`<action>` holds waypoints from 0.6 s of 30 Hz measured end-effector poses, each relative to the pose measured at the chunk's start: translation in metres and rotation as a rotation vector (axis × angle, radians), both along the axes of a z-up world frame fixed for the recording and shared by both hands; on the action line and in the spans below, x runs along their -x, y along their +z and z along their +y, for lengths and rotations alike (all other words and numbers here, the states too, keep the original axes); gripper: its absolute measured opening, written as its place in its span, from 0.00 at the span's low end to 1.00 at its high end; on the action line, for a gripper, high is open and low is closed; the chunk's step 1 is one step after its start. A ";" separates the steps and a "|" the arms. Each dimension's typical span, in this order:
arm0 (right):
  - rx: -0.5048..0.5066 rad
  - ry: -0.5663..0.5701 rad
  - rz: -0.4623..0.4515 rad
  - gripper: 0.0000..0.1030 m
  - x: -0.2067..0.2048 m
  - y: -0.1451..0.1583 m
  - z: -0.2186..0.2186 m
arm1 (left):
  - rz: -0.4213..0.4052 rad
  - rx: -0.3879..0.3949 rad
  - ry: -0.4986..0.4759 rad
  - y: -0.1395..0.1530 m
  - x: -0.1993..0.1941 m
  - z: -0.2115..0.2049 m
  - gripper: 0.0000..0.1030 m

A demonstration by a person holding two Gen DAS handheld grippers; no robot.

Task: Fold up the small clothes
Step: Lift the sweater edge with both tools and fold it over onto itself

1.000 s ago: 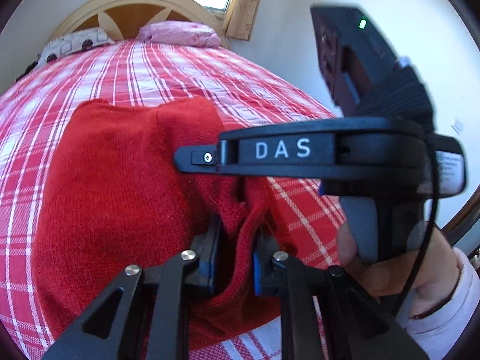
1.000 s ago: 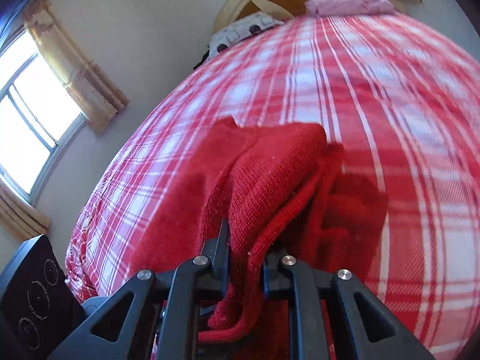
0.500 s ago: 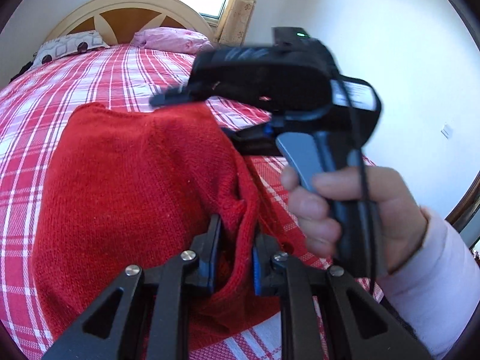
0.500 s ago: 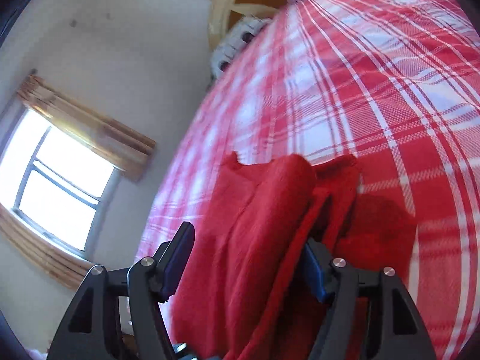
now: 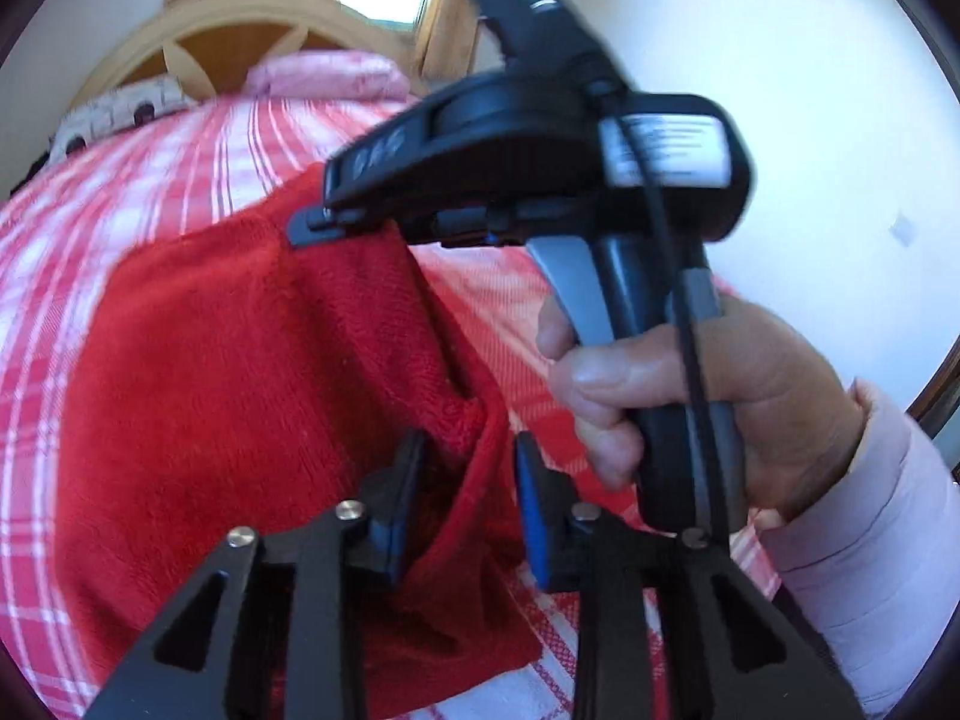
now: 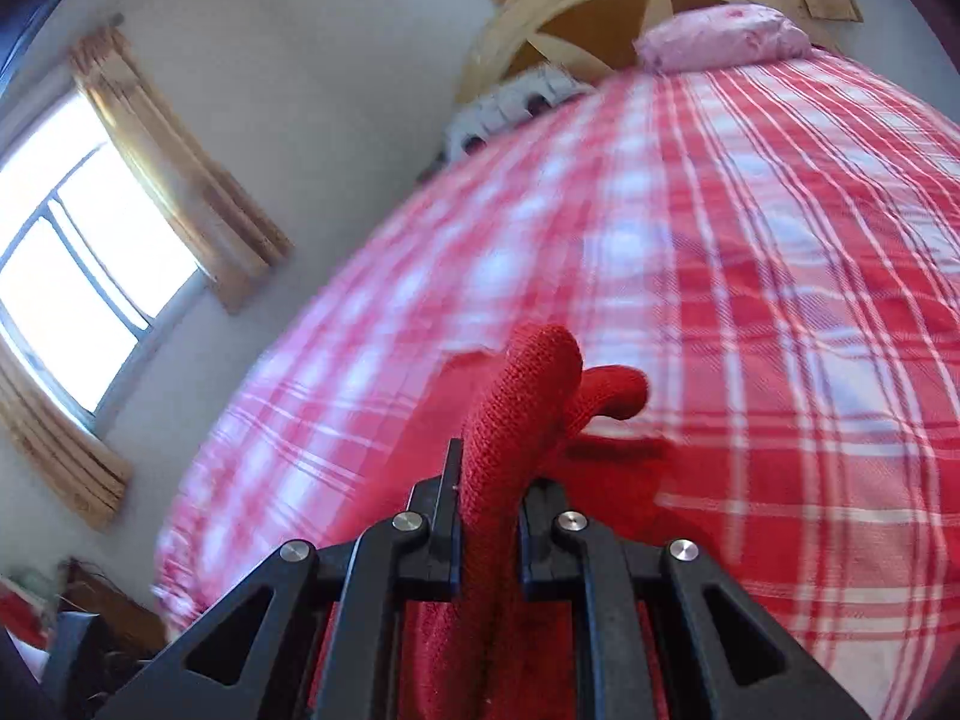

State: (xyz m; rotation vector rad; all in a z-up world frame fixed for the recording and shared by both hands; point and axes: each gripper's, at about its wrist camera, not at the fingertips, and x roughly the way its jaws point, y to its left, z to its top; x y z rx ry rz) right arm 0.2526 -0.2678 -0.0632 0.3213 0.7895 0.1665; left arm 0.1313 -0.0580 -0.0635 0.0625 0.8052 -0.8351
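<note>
A red knitted garment (image 5: 228, 372) lies bunched on the plaid bed. In the left wrist view a fold of it stands between the pads of my left gripper (image 5: 468, 468). Those jaws are opening, and the right pad (image 5: 531, 480) stands clear of the cloth. My right gripper (image 5: 312, 222) reaches in from the right above the garment and holds its far edge lifted. In the right wrist view, the right gripper (image 6: 489, 480) is closing, its pads pressed on a thick upright fold of the garment (image 6: 528, 396).
A red and white plaid bedsheet (image 6: 750, 252) covers the bed. A pink pillow (image 5: 330, 75) and a patterned pillow (image 5: 120, 114) lie by the wooden headboard (image 6: 600, 6). A window with curtains (image 6: 90, 252) is at left. A person's hand (image 5: 690, 384) holds the right gripper's handle.
My left jaws have spread apart around the fold they pinched. The right gripper opened wide, then closed on a fold and lifted it. It has shifted across the garment in the left view.
</note>
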 end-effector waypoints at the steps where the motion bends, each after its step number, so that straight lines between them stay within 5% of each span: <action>1: 0.019 -0.017 0.034 0.13 -0.001 -0.013 -0.005 | -0.021 -0.001 -0.007 -0.001 0.005 -0.002 0.30; 6: -0.097 -0.099 0.056 0.20 0.019 -0.042 -0.039 | -0.043 0.010 -0.098 0.003 0.023 0.001 0.38; 9: -0.183 -0.150 0.040 0.35 0.044 -0.036 -0.054 | -0.052 0.030 -0.137 0.013 0.034 0.020 0.74; 10: -0.211 -0.181 0.030 0.35 0.058 -0.031 -0.060 | -0.058 0.047 -0.138 0.017 0.039 0.031 0.78; 13: -0.177 -0.230 -0.037 0.35 0.097 -0.007 -0.055 | -0.060 0.090 -0.116 0.028 0.044 0.058 0.81; 18: -0.065 -0.132 -0.113 0.35 0.147 0.026 0.007 | -0.026 0.119 0.052 0.031 0.012 0.095 0.82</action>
